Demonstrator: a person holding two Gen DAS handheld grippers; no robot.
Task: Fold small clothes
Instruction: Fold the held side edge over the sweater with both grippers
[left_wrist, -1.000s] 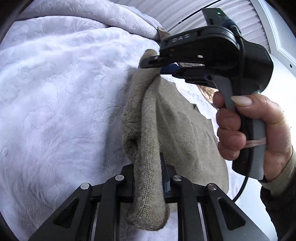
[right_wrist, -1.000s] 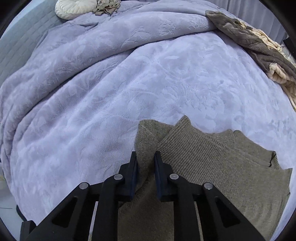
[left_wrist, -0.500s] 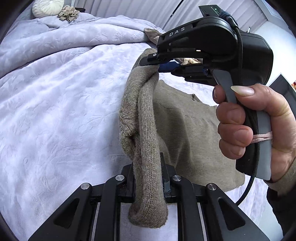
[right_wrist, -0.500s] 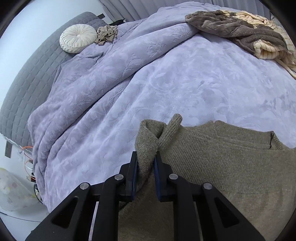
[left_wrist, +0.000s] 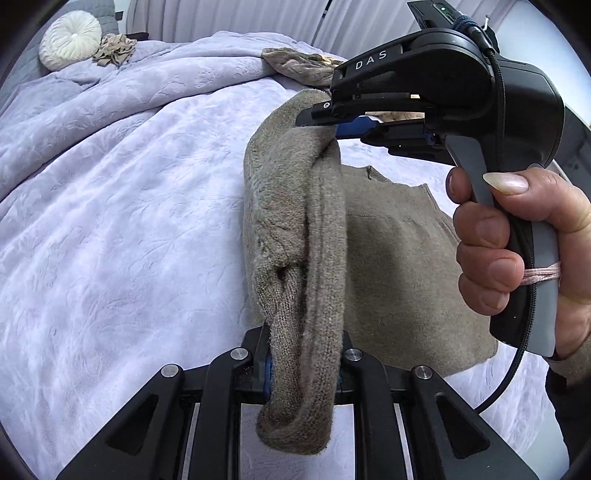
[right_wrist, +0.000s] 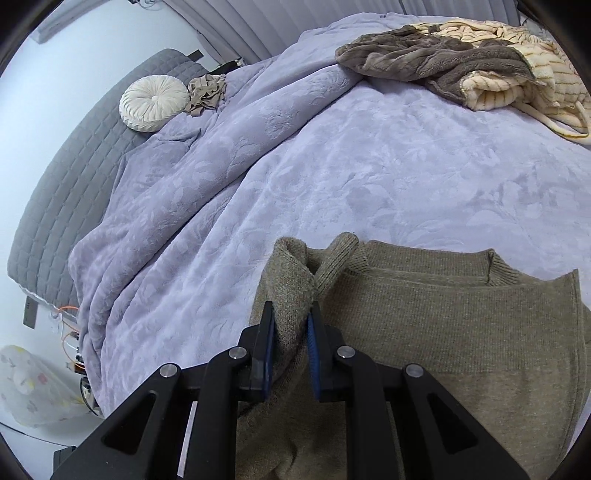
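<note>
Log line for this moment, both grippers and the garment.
left gripper: shut on sweater | right gripper: shut on sweater | bed: below

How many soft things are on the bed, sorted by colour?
Olive-brown: 1, the sweater pinched by the left gripper and the right gripper.
Cream-white: 1, the round cushion.
Beige: 1, the crumpled cloth beside the cushion.
Dark brown: 1, the fleece garment.
Cream with stripes: 1, the striped garment.
Total: 5, all on the lilac blanket.
</note>
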